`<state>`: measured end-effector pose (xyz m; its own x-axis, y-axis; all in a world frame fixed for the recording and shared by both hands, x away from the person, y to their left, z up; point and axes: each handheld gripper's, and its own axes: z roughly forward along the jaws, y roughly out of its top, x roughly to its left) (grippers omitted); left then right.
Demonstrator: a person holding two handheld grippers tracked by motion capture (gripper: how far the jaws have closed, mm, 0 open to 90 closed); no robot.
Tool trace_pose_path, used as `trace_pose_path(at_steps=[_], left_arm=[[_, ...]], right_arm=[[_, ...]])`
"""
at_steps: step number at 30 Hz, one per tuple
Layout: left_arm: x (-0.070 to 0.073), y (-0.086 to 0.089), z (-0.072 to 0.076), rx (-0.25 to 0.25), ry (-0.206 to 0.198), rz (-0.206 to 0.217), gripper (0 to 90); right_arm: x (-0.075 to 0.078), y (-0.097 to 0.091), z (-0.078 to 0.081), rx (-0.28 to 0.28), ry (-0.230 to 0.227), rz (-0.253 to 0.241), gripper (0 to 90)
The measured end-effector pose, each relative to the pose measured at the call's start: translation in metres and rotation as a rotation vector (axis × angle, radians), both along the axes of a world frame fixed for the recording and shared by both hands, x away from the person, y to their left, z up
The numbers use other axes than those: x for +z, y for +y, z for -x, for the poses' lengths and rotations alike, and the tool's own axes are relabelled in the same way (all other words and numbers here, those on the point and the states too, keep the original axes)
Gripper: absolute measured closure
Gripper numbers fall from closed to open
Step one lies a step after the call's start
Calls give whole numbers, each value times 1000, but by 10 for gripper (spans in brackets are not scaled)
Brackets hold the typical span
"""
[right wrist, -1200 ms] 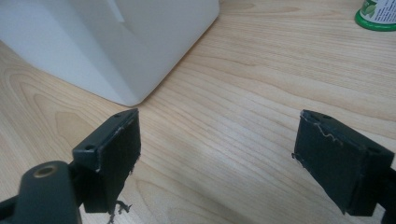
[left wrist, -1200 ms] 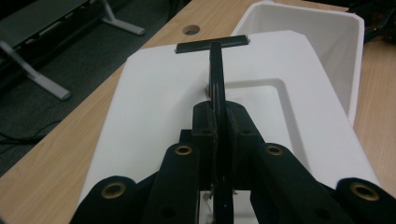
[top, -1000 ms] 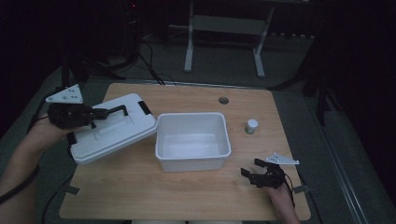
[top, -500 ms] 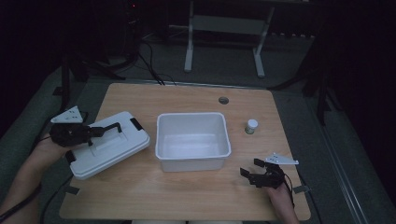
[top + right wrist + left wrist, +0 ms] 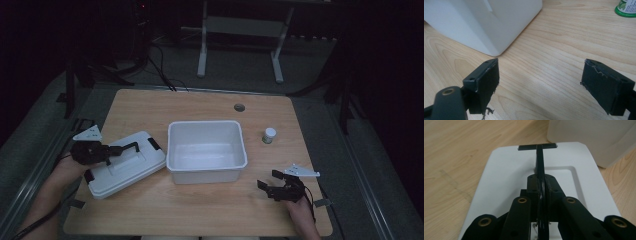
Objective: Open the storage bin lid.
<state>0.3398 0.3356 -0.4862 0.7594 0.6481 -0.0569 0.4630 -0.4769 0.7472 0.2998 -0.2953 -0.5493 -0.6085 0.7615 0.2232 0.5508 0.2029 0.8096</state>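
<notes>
Left gripper (image 5: 131, 147): jaws closed tight on the lid's black handle (image 5: 539, 157), which stands on edge between the pads in the left gripper view.
Lid (image 5: 125, 165): white, flat and rectangular, at the left of the table, just beside the tub's left wall; it looks to lie flat on the wood, though the dim high view leaves that short of certain.
Lid clips (image 5: 154, 144): black, one at the end nearest the tub (its far edge in the left gripper view).
Tub (image 5: 207, 127): white, open-topped, in the middle of the table, nothing visible inside.
Right gripper (image 5: 272, 186): jaws wide apart with nothing between them, low over bare wood near the tub's front right corner.
Small jar (image 5: 269, 135): white with a green band at the base, right of the tub and apart from it.
Table (image 5: 210, 210): pale wood, with a round hole near the far edge.
</notes>
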Motion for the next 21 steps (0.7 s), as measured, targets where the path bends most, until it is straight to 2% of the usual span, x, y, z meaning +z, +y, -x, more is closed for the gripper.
trace_pose_path(at_steps=[4, 13, 18, 21], left_arm=[[-8, -3, -2, -8, 16, 3, 834], [-22, -3, -5, -10, 58, 14, 833], [-27, 1, -6, 4, 87, 28, 830], [-26, 2, -8, 33, 88, 8, 800]], right_arm=[[-1, -1, 0, -19, 2, -3, 144], [0, -1, 0, -12, 3, 0, 145], [0, -2, 1, -31, 5, -2, 145], [1, -4, 1, -42, -1, -1, 145]])
